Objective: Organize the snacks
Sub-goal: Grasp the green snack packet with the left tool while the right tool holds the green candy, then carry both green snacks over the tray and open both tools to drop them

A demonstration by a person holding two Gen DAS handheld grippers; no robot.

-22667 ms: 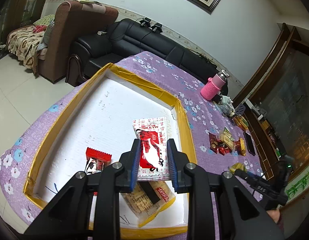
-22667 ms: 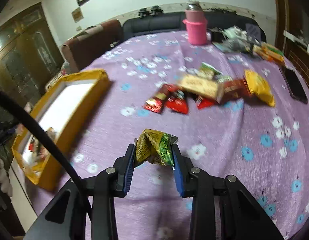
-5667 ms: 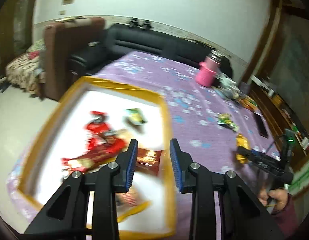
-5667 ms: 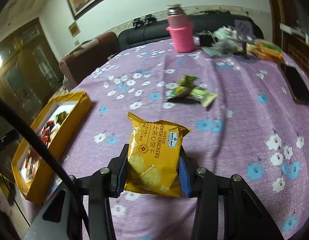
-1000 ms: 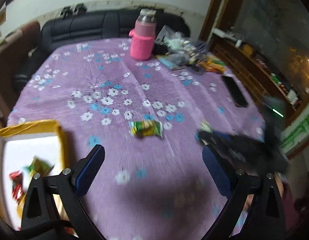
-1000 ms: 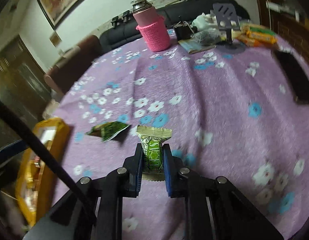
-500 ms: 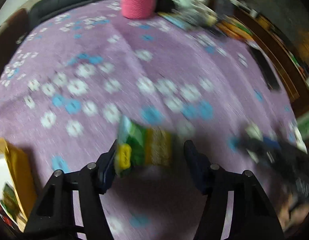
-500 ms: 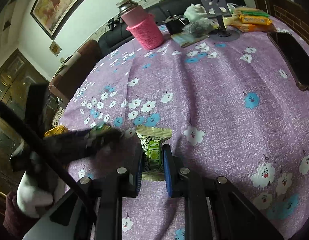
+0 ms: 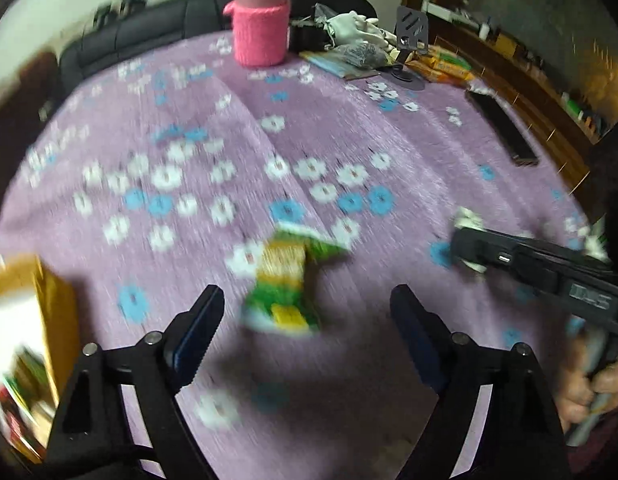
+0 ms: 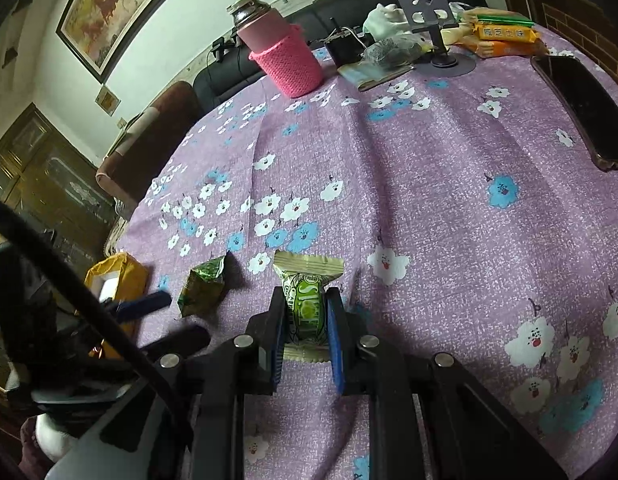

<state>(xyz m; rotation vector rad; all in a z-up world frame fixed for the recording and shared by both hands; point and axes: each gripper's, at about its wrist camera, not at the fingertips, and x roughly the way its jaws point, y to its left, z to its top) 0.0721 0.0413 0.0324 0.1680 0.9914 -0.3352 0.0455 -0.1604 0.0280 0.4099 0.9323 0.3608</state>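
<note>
The table (image 10: 449, 184) wears a purple cloth strewn with white and blue flowers. At the lower centre of the right wrist view, a light green and cream snack packet (image 10: 305, 304) sits beside a darker green and yellow wrapped snack (image 10: 201, 288). At upper centre stands a bottle (image 10: 285, 60) in a pink knitted sleeve; at far left, a yellow-edged box (image 10: 121, 272).

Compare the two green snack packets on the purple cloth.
The folded packet lies loose on the cloth; the flat packet is clamped in the right gripper. The folded one is darker and crumpled, the flat one paler with crimped ends. Both are small green wrappers.
</note>
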